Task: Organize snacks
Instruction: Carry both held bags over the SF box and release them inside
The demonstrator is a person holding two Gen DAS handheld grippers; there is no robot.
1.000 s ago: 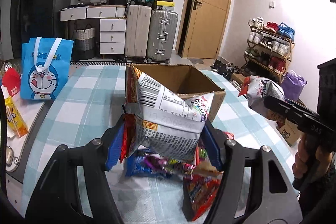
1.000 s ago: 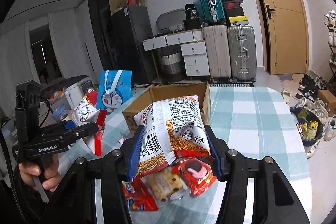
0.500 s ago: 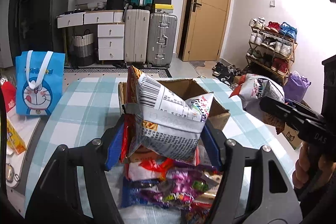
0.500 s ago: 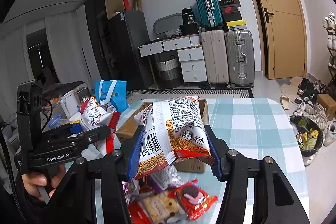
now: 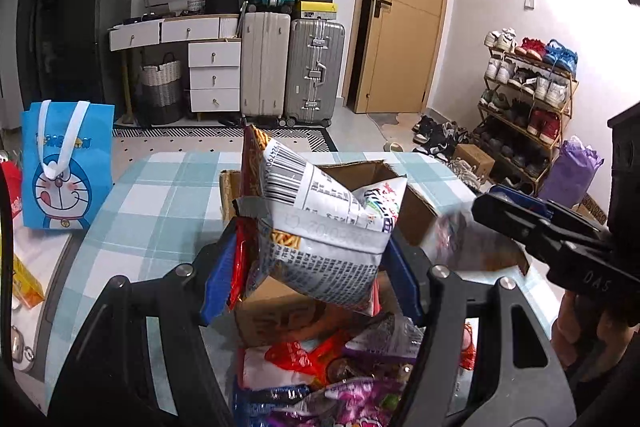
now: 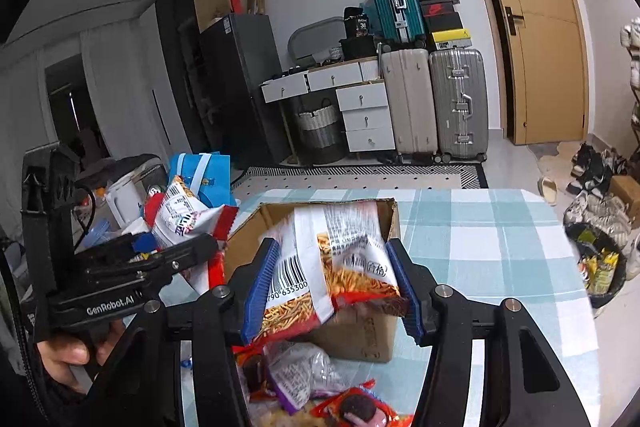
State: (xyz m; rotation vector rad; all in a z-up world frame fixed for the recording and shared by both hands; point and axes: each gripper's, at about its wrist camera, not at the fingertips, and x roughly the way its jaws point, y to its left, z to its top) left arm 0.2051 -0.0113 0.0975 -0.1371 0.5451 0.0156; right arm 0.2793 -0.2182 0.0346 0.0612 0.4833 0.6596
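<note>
My left gripper (image 5: 310, 267) is shut on a white and red snack bag (image 5: 320, 199) with a barcode, held just in front of the open cardboard box (image 5: 280, 311). My right gripper (image 6: 334, 267) is shut on a similar bag of orange sticks (image 6: 344, 227), in front of the same box (image 6: 360, 339). Each view shows the other gripper, both carried by a person's hands: the right one (image 5: 520, 219) with its blurred bag, the left one (image 6: 188, 247) with its bag (image 6: 184, 215). Loose snack packets (image 5: 340, 379) (image 6: 320, 387) lie in a pile on the near side of the box.
The box stands on a table with a blue check cloth (image 5: 160, 203). A blue cartoon tote bag (image 5: 64, 167) stands at the table's left. On the floor to the right are a dark bin (image 6: 600, 263) and a shoe rack (image 5: 528, 87). Suitcases (image 5: 292, 67) line the far wall.
Both grippers have carried their bags forward over the snack pile toward the box, which now looks larger and closer. Both grips are unchanged.
</note>
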